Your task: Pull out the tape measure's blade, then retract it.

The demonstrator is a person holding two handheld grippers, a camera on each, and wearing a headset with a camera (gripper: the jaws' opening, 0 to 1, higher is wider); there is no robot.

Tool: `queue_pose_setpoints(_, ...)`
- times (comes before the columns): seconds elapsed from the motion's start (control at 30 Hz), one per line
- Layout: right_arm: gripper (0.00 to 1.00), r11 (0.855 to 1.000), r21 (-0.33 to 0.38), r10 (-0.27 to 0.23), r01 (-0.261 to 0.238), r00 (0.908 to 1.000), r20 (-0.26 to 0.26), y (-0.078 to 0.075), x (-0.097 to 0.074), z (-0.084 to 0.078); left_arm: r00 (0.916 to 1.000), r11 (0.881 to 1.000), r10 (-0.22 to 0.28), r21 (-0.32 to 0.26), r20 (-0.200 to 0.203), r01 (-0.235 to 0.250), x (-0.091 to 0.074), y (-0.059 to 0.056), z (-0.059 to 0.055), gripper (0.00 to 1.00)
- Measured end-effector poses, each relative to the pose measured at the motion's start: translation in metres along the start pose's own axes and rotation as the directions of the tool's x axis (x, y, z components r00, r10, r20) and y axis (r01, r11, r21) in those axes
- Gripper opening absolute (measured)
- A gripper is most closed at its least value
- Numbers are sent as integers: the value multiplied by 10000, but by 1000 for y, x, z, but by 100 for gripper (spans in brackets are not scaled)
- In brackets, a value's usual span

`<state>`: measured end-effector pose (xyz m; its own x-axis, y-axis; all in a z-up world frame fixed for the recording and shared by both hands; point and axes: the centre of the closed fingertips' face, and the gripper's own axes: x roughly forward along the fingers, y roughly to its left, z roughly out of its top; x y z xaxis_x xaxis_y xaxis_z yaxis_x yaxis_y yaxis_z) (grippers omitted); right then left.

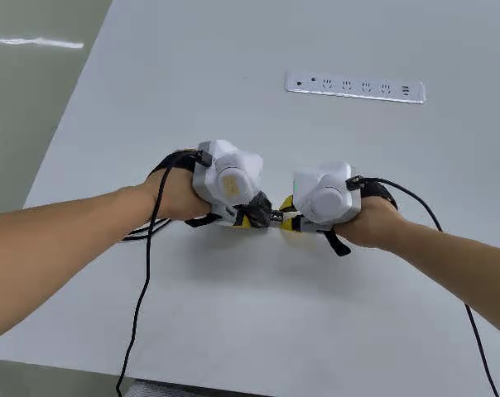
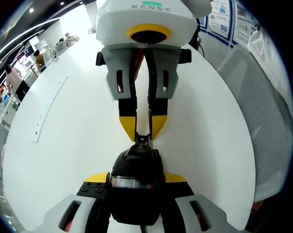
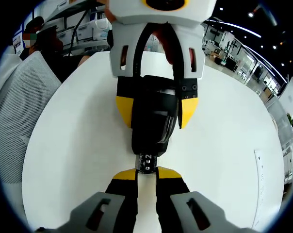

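A black tape measure [image 1: 257,208] sits just above the white table [image 1: 233,322], between the two grippers, which face each other. My left gripper [image 1: 252,214] is shut on its body; in the left gripper view the case [image 2: 137,189] fills the space between the yellow-tipped jaws of the left gripper [image 2: 137,177]. My right gripper [image 1: 286,220] is shut on the end of the blade [image 3: 147,162], of which a very short length shows outside the case [image 3: 154,114]. In its own view the right gripper [image 3: 146,175] pinches that end with its yellow tips.
A white power strip [image 1: 355,86] lies at the far side of the table, well away from the grippers. Black cables [image 1: 142,273] trail off the near left edge. A grey mesh chair [image 2: 263,111] stands beside the table.
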<state>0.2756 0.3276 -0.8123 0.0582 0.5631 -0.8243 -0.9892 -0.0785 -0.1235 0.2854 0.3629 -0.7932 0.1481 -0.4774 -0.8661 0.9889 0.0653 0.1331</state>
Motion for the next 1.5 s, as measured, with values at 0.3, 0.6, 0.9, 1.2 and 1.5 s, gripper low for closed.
queue_pose_setpoints(0.3,12,9999,112,-2,2,10000,-34,0,-6,-8,10000,10000,29,-77,-62,-29,0,0,0,37)
queue_pose_setpoints(0.6,12,9999,106,38,-37,9999,-149,0,-14,-17,10000,9999,48,-148,-67,-49,0,0,0,37)
queue_pose_setpoints(0.9,12,9999,158,51,-47,9996,-284,1,-20,-29,9999,9999,44,-137,-104,-46,0,0,0,37)
queue_pose_setpoints(1.2,12,9995,301,70,-59,9994,-349,3,-28,-39,9999,10000,28,-93,-111,-29,1,0,0,37)
queue_pose_setpoints(1.5,12,9990,448,80,-58,9988,-490,4,-34,-52,9999,9999,42,-116,-128,-44,1,0,0,37)
